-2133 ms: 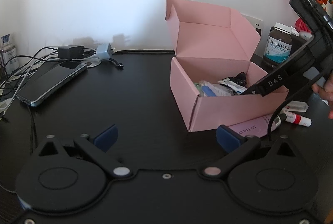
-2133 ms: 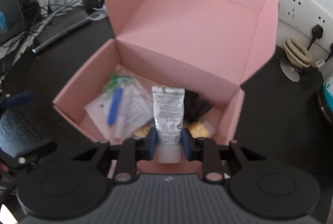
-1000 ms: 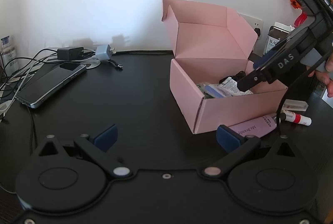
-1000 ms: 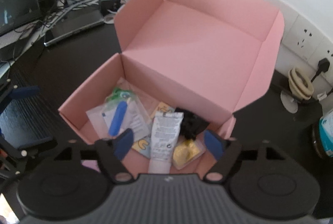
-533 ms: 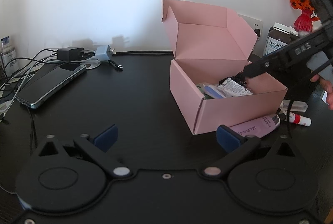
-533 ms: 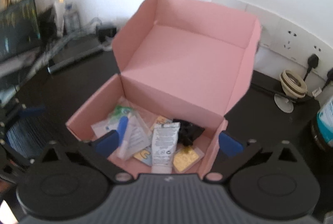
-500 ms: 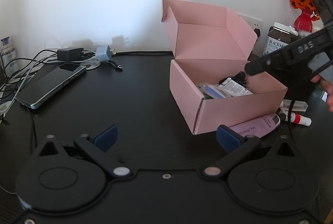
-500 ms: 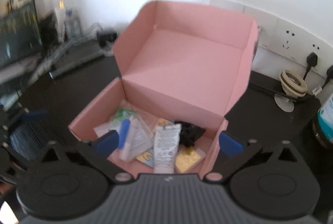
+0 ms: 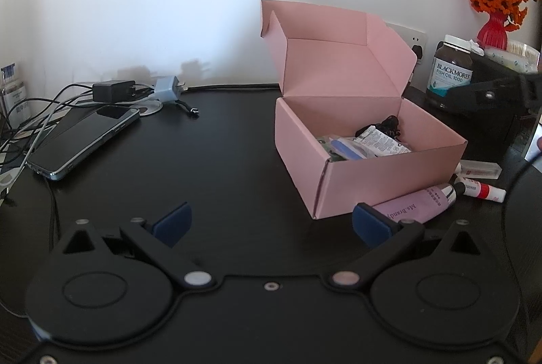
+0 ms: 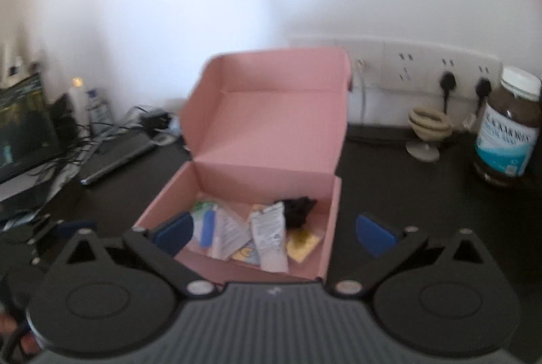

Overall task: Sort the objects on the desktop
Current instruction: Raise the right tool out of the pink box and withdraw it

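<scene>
Treat the drop as done: note the white squeeze tube (image 10: 269,235) lying flat inside the open pink cardboard box (image 10: 333,228), among sachets and a black bundle, clear of both tools. Leave the right tool (image 10: 274,234) spread to full width, having just been opening, with nothing between its jaws and only the box's contents in view beyond them. Pull back above the box's near wall rather than through it, so as not to nudge the light cardboard or catch the raised lid. Next, most likely, go for the lilac plastic tube (image 9: 416,206) lying on the dark bench (image 9: 220,167) just beside the box's outer wall, or the small red-and-white tube (image 9: 482,189) just past its silver cap. Come in low and square across the tube's width, closing on the soft body and not on the cap. Keep the left tool (image 9: 271,223) open and empty, low over the bench short of the box; bring in only to steady the box if shoved.
</scene>
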